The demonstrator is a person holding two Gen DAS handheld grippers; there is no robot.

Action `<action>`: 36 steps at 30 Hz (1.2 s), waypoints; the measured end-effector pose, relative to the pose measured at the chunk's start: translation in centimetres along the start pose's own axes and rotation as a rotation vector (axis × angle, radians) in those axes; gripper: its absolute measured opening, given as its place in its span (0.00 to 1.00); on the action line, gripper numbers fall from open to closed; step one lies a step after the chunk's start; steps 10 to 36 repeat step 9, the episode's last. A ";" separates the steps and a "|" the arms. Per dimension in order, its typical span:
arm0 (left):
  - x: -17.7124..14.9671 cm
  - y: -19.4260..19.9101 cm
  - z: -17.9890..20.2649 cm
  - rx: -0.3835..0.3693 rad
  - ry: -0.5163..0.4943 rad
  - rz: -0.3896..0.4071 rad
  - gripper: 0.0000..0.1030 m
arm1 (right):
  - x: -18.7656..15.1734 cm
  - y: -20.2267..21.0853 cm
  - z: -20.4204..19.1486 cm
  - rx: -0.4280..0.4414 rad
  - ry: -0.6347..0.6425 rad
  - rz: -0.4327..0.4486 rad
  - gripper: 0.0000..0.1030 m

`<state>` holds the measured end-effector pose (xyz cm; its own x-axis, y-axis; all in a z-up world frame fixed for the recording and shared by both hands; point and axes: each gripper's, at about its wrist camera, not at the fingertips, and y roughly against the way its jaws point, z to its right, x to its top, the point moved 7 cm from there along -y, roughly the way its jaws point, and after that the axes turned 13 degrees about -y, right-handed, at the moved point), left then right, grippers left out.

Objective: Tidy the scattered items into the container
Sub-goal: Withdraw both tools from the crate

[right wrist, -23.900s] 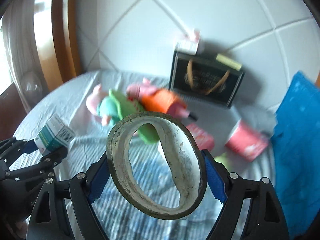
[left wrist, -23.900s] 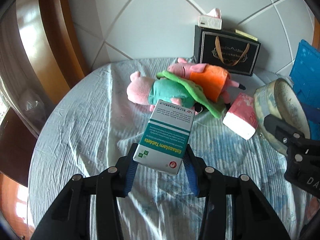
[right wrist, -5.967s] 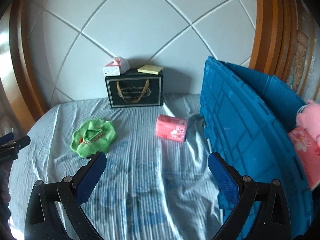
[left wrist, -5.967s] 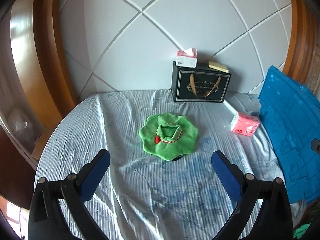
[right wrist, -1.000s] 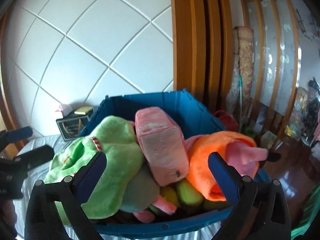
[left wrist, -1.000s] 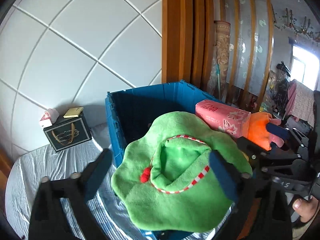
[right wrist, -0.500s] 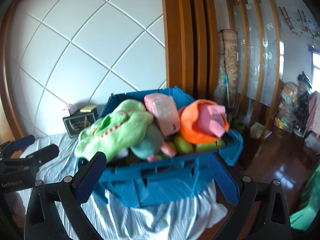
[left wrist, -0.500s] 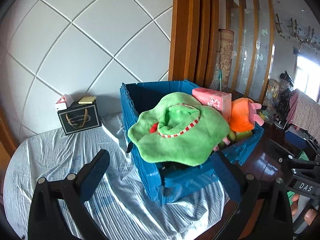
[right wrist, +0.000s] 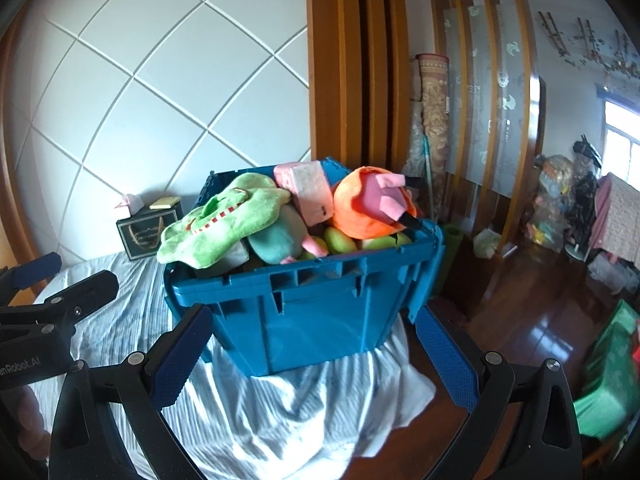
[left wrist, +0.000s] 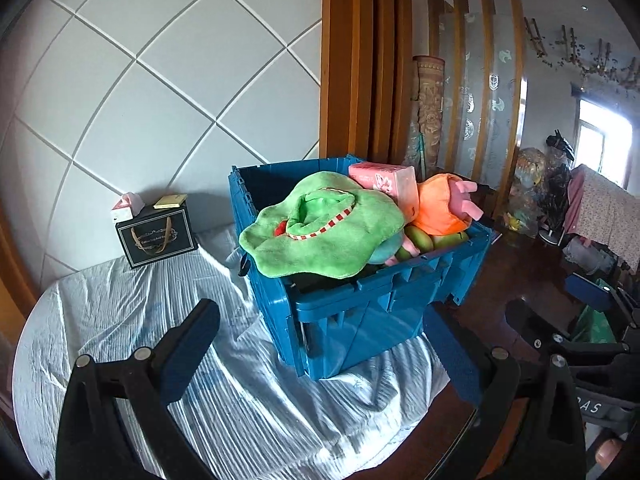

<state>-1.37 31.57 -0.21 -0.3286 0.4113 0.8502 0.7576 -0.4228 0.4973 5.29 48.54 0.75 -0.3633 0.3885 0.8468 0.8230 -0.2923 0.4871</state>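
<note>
Both grippers backed off; ribbed blue crate (left wrist: 360,312) heaped with plush.

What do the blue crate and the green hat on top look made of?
Blue crate: looks like rigid moulded plastic, with a slight sheen and ribbed walls. Green hat: seems a soft fleece or plush fabric, matte and fuzzy, and its brim droops limply over the rim.

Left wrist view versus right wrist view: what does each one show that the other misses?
Only the left wrist view shows the right gripper, open, at its right edge. Only the right wrist view shows the left gripper, open, at its left edge, and a teal plush clearly under the green plush hat. Both show the full blue plastic crate on the striped white cloth, the orange plush toy, the pink tissue pack and the black gift box.
</note>
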 end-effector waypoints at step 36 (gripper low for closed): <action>0.3 0.4 0.5 0.006 0.002 0.014 1.00 | 0.5 0.2 0.5 0.003 -0.015 0.010 1.00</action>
